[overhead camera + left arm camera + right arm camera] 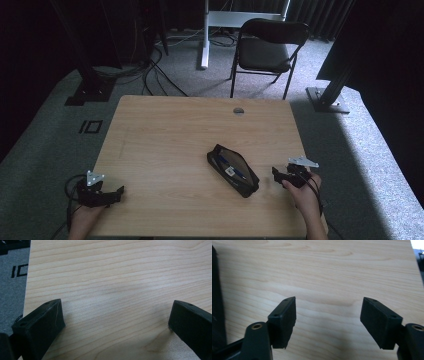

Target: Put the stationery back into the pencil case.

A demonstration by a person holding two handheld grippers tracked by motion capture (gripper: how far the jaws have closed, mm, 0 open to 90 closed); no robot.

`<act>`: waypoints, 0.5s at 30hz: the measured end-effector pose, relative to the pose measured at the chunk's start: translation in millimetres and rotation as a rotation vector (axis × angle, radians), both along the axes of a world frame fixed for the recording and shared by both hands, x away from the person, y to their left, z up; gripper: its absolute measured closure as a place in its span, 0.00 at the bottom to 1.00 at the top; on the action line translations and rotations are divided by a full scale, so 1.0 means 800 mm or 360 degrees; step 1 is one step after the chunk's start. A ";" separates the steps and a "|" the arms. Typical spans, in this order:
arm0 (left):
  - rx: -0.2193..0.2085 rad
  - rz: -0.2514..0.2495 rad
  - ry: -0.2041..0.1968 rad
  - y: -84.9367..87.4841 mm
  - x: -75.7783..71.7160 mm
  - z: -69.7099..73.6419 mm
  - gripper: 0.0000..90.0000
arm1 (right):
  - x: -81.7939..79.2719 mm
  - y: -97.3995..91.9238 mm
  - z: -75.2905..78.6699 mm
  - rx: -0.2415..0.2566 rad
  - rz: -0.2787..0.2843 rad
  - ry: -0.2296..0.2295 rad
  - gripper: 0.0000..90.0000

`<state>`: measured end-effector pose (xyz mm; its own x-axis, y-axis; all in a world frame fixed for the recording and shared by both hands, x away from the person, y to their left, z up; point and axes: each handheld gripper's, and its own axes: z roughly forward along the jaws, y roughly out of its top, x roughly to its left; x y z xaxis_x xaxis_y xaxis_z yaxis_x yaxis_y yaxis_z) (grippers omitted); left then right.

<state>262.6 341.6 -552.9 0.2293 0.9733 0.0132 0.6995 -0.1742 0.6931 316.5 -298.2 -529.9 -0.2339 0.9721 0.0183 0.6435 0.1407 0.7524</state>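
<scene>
My right gripper [278, 176] gapes empty beside the open pencil case [233, 170]; my left gripper [118, 192], also wide open, holds nothing over bare table [165, 130].

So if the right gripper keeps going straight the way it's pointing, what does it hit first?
Probably the black pencil case: the right gripper, jaws open and empty, points left toward its near end. Its own view has bare table ahead, so it may pass beside it.

On the grey carpet [60, 145] left of the wooden table [170, 130], a black floor mark [91, 126] shaped like "10" or "IO" lies just off the far left corner. Inside the black pencil case [233, 170] on the table sits a small white label [229, 170], too small to read.
</scene>
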 end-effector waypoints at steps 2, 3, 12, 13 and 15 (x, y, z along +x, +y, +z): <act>0.0000 0.0000 0.0000 0.000 0.000 0.000 0.00 | -0.003 -0.004 -0.003 -0.0022 -0.0011 -0.0003 0.28; 0.0000 0.0000 0.0000 0.000 0.000 0.000 0.00 | -0.005 -0.006 -0.005 -0.0026 -0.0027 -0.0007 0.26; 0.0002 -0.0001 0.0001 0.000 0.000 0.000 0.00 | -0.021 -0.016 -0.016 -0.0006 -0.0225 0.0035 0.20; 0.0003 -0.0002 0.0002 0.000 0.000 0.000 0.00 | -0.022 -0.017 -0.017 0.0004 -0.0259 0.0035 0.20; 0.0002 -0.0001 0.0001 0.000 0.000 0.000 0.00 | -0.024 -0.019 -0.020 -0.0036 -0.0289 0.0016 0.18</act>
<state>262.6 341.7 -552.9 0.2299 0.9731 0.0142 0.6999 -0.1755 0.6924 296.9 -313.7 -545.8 -0.0546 0.9985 -0.0028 0.6672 0.0385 0.7439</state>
